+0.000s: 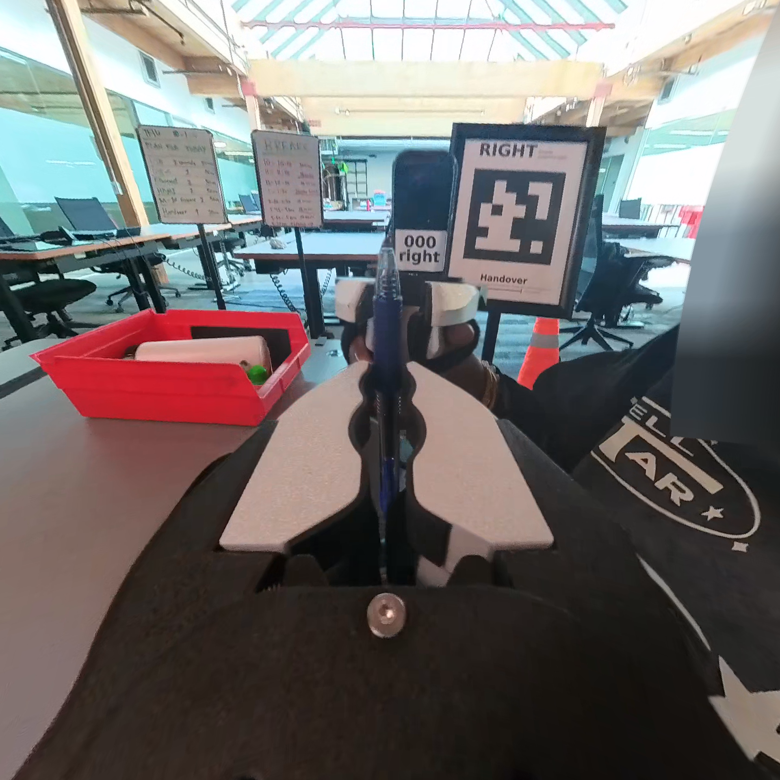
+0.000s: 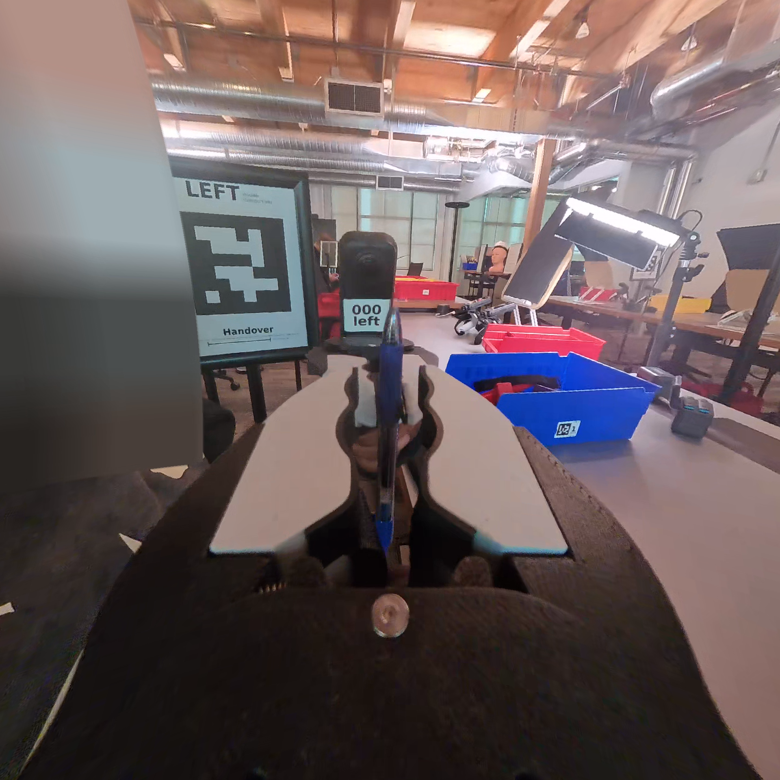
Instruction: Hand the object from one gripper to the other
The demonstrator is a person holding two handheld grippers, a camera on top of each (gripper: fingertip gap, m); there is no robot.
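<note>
A blue pen [image 1: 386,320] stands roughly upright between my two grippers, which face each other above the grey table [image 1: 84,485]. My left gripper [image 1: 387,373] is shut on the pen's barrel. My right gripper [image 1: 407,304] sits just beyond it, and its white fingers [image 1: 350,297] stand apart on either side of the pen. In the right wrist view the pen [image 2: 389,380] runs down the gap of my right gripper [image 2: 388,371] without touching either finger. The left gripper [image 2: 388,411] shows behind it, clamped on the pen.
A red bin [image 1: 169,380] holding a white roll sits on the table to the left. A framed marker sign [image 1: 519,215] and an orange cone [image 1: 542,350] stand behind. In the right wrist view a blue bin [image 2: 570,405], a red bin [image 2: 544,337] and a small black device [image 2: 692,415] lie to the right. Left and right tips are no more than a few centimetres apart.
</note>
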